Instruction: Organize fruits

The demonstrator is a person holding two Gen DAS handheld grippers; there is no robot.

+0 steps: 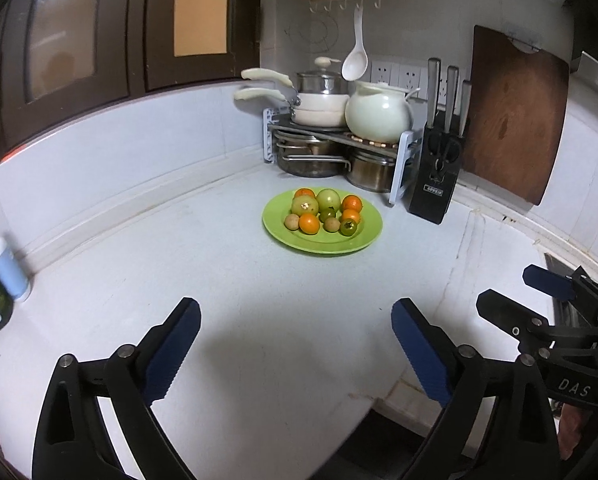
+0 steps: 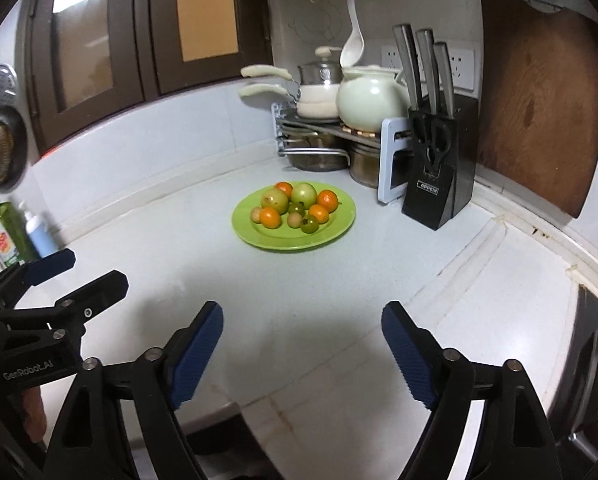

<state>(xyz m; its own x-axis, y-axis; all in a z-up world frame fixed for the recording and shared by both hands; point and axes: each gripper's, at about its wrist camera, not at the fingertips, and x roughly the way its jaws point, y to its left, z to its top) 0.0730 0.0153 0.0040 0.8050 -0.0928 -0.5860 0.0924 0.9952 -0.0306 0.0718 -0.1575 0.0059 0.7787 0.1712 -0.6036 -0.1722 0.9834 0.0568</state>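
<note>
A green plate [image 1: 323,245] [image 2: 285,241] stands on the white counter near the back corner. It holds a pile of fruits [image 1: 327,199] [image 2: 303,194]: orange ones, larger green ones and small tan ones. My left gripper [image 1: 295,308] hovers over the bare counter well short of the plate, jaws wide open with nothing between them. My right gripper [image 2: 302,310] is likewise open and empty, at about the same distance from the plate. Each shows in the other's view, the right gripper [image 1: 507,286] at the right edge and the left gripper [image 2: 95,268] at the left edge.
Behind the plate a rack [image 1: 403,160] carries pots and a white ceramic pot [image 1: 379,114]. A black knife block [image 1: 433,184] and a leaning wooden cutting board [image 1: 515,120] stand to the right. Bottles [image 2: 11,232] stand at the left wall. The counter's front edge [image 1: 379,404] lies below the grippers.
</note>
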